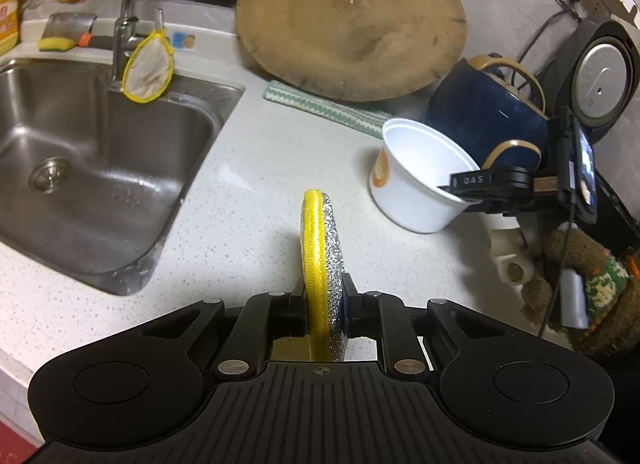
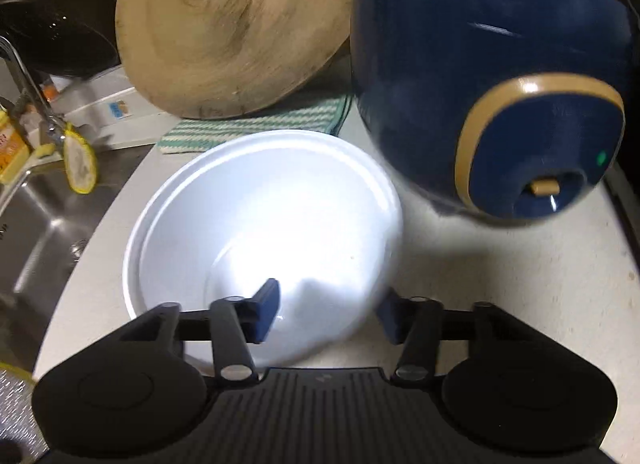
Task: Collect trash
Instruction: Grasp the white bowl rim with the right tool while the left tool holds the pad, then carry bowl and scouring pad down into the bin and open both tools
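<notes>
A white plastic cup point(image 1: 416, 168) point(image 2: 260, 216) stands upright and empty on the speckled counter point(image 1: 256, 168), beside a dark blue pot. My right gripper point(image 2: 330, 318) point(image 1: 460, 194) straddles its near wall, one finger inside the cup and the other outside. The gap between the fingers is much wider than the thin wall, so it is open. My left gripper point(image 1: 326, 304) is shut on a round scouring pad point(image 1: 320, 232), yellow on one face and silver on the other, held on edge above the counter in front of the cup.
A steel sink point(image 1: 100, 168) with a faucet point(image 1: 124, 4) and a yellow-rimmed strainer net point(image 1: 148, 68) lies to the left. A round wooden board point(image 1: 352, 24) leans at the back over a striped cloth point(image 1: 320, 104). The blue pot point(image 1: 484, 120) point(image 2: 480, 64) crowds the cup's right side.
</notes>
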